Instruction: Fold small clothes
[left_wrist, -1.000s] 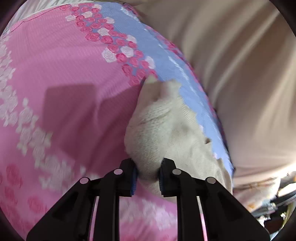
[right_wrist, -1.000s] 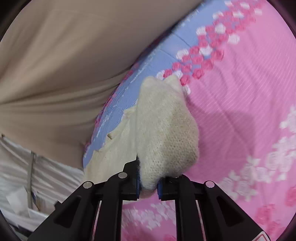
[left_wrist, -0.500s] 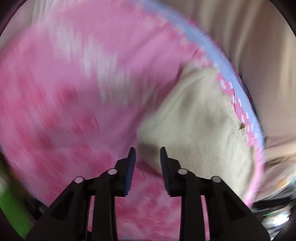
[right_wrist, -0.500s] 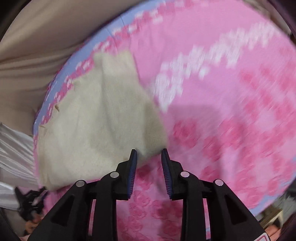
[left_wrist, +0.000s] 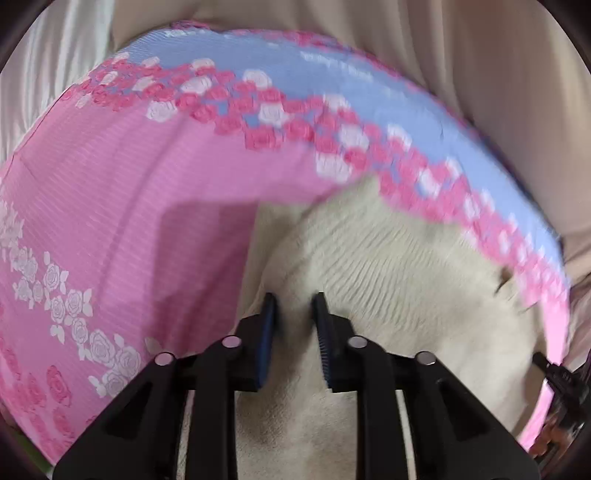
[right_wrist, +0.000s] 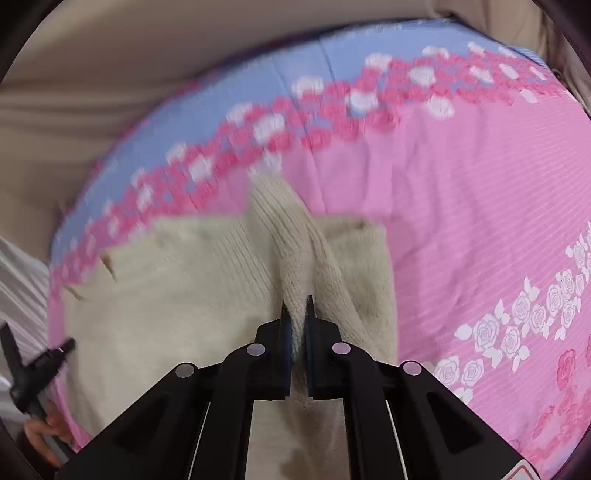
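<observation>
While the cream sweater (right_wrist: 207, 295) lies mostly flat near the blue-bordered edge of the bed (right_wrist: 480, 221), we have our right gripper (right_wrist: 297, 314) clamped on a raised ridge of knit and our left gripper (left_wrist: 293, 314) just closing on another; the folding seems barely begun.

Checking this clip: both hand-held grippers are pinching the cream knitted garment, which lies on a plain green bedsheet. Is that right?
Not quite. The bedsheet is pink with a rose print and a blue border, not plain green; both wrist views show it. The rest holds: the left hand-held gripper and right hand-held gripper, jaws just closed, each pinch the cream knitted garment.
</observation>
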